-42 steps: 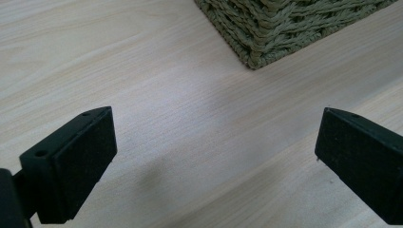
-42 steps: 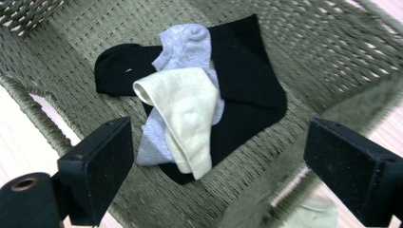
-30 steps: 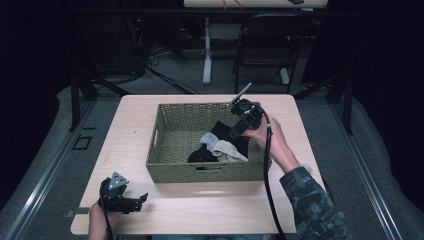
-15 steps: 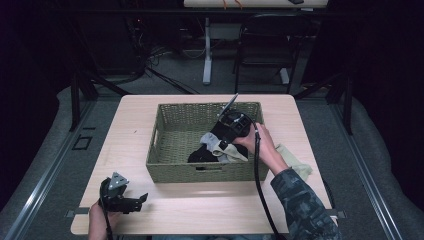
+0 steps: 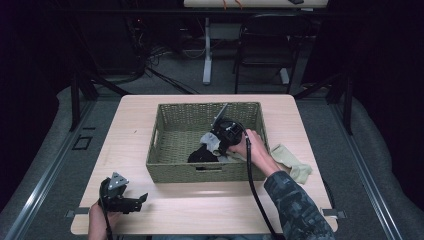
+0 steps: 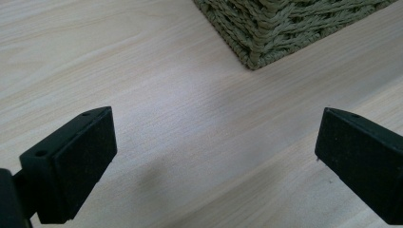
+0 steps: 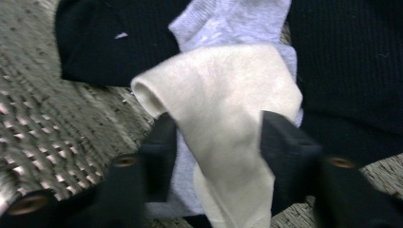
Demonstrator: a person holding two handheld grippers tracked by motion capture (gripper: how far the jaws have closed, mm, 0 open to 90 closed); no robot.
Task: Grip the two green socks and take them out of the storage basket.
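Observation:
A green wicker basket (image 5: 175,170) stands mid-table with socks piled at its front right. In the right gripper view a cream sock (image 7: 223,104) lies over a grey sock (image 7: 237,21), with black socks (image 7: 119,38) on both sides. My right gripper (image 7: 216,142) points down into the pile (image 5: 216,146). Its jaws have just been closing and now stand on either side of the cream sock, which lies flat between them, unsqueezed. My left gripper (image 5: 140,200) rests open at the table's front left, nothing between its pads (image 6: 214,156).
A second cream sock (image 5: 292,162) lies on the table (image 5: 135,130) just right of the basket. The basket's near corner (image 6: 285,28) is ahead of my left gripper. Chairs and table legs stand beyond the far edge.
My right gripper has dropped from above the basket's right side into the sock pile, and its jaws have narrowed around the cream sock. The left gripper has stayed put.

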